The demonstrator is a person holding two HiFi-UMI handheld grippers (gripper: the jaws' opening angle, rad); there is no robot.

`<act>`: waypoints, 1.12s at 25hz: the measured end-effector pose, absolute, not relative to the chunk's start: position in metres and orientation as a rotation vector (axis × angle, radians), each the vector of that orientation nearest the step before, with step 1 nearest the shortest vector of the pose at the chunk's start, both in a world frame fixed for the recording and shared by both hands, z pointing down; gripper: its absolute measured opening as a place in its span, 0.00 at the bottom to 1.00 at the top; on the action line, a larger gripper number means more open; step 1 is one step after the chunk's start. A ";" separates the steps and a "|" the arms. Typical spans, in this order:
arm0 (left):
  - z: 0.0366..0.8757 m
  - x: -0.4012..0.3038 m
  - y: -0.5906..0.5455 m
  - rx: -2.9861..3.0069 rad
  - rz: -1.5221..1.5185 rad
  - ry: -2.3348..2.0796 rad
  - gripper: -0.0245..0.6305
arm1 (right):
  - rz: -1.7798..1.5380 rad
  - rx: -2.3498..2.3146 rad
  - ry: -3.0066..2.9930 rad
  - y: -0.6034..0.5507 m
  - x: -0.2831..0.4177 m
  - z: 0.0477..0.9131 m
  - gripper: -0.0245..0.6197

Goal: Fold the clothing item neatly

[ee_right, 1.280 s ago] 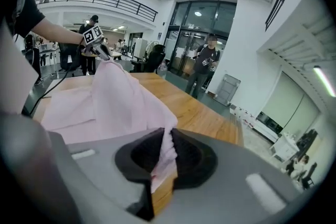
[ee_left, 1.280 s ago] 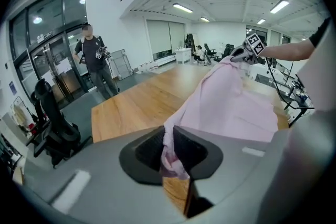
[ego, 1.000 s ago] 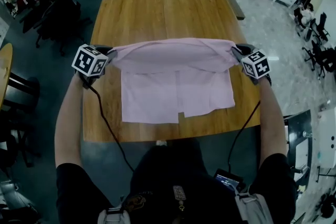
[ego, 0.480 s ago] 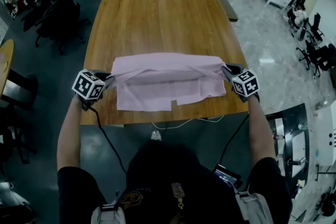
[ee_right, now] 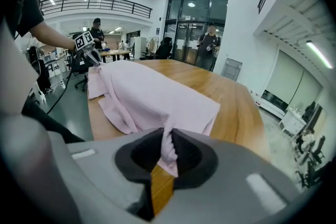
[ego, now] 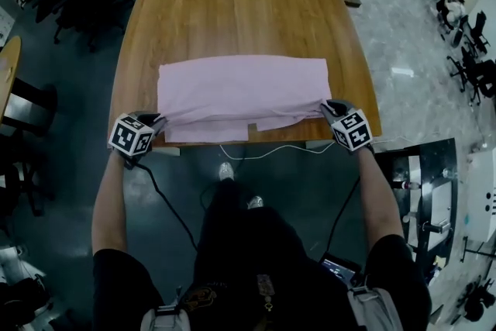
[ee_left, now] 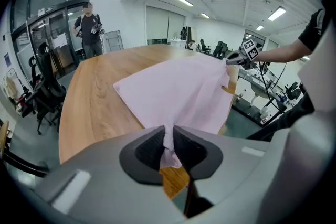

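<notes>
- Pink shirt (ego: pixel 244 89) is lying doubled at the tabletop's (ego: pixel 240 4) near edge, far half just pulled over.
- Pinching its near corners, the left claw (ego: pixel 157 121) and right claw (ego: pixel 327 107) are finishing this fold.

Head view: from high above the near edge of the wooden table (ego: pixel 232 12), aimed steeply down. Left gripper view: low and close at the near left corner, facing right across the pink garment (ee_left: pixel 178 92) — right gripper (ee_left: pixel 231 60) far off. Right gripper view: mirrored, facing left toward the left gripper (ee_right: pixel 94 59). Shared throughout: garment, tabletop.
</notes>
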State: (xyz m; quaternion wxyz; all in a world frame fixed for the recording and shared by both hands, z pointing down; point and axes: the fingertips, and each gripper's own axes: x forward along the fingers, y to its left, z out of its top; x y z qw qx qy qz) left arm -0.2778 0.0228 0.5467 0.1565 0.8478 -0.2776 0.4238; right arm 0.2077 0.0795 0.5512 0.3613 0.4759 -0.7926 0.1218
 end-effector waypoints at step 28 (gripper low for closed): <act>0.507 -0.253 -0.011 2.417 0.946 -1.124 0.41 | 0.461 1.242 -2.242 0.050 0.166 0.506 0.37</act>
